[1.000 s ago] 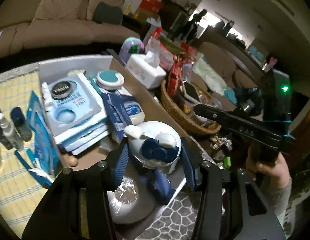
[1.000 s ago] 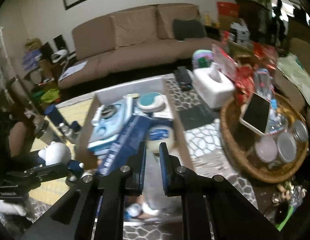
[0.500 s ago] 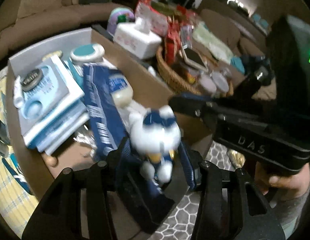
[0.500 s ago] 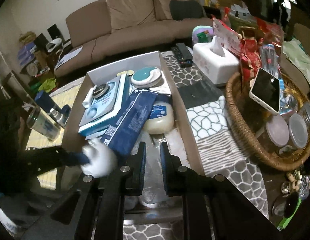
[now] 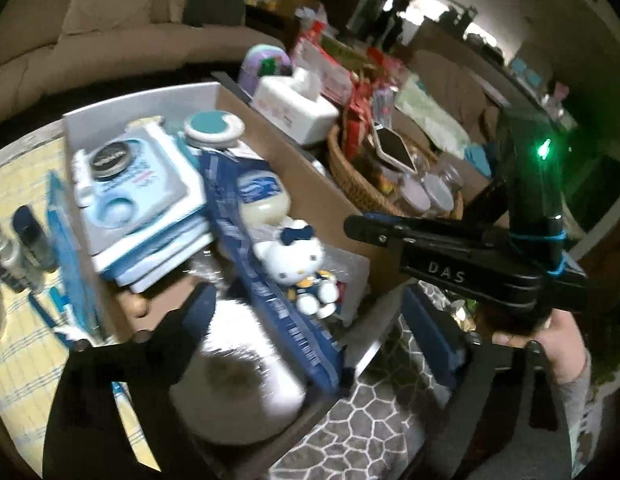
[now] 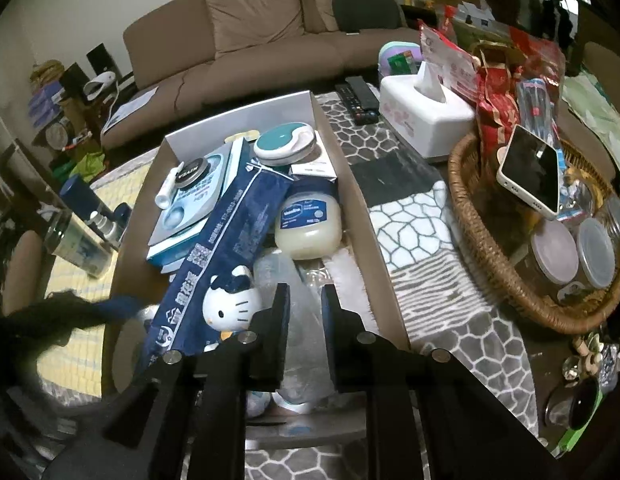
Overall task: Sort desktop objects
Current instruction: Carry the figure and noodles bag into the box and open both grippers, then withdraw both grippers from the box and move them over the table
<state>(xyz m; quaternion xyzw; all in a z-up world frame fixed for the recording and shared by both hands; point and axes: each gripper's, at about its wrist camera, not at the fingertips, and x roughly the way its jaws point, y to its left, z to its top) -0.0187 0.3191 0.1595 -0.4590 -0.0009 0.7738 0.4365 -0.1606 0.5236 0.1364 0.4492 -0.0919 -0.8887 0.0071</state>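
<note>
A white Hello Kitty figure (image 5: 300, 264) with a blue bow lies loose in the cardboard box (image 5: 329, 196), against a long dark blue pack (image 5: 270, 280); it also shows in the right wrist view (image 6: 232, 304). My left gripper (image 5: 310, 320) is open and empty, its fingers spread wide just in front of the figure. My right gripper (image 6: 306, 312) hovers over the box's near end above clear plastic wrapping (image 6: 298, 320), jaws a narrow gap apart, holding nothing. It shows from the side in the left wrist view (image 5: 449, 248).
The box also holds a Vaseline jar (image 6: 310, 220), a teal-lidded case (image 6: 286, 144) and light blue boxes (image 6: 198, 196). A wicker basket (image 6: 489, 248) with a phone and jars stands right. A tissue box (image 6: 425, 116) stands behind. Bottles (image 6: 86, 224) stand on the left.
My left gripper held the Hello Kitty figure, carried it over the box and opened. The figure now lies in the box. The right gripper stayed over the box's near end.
</note>
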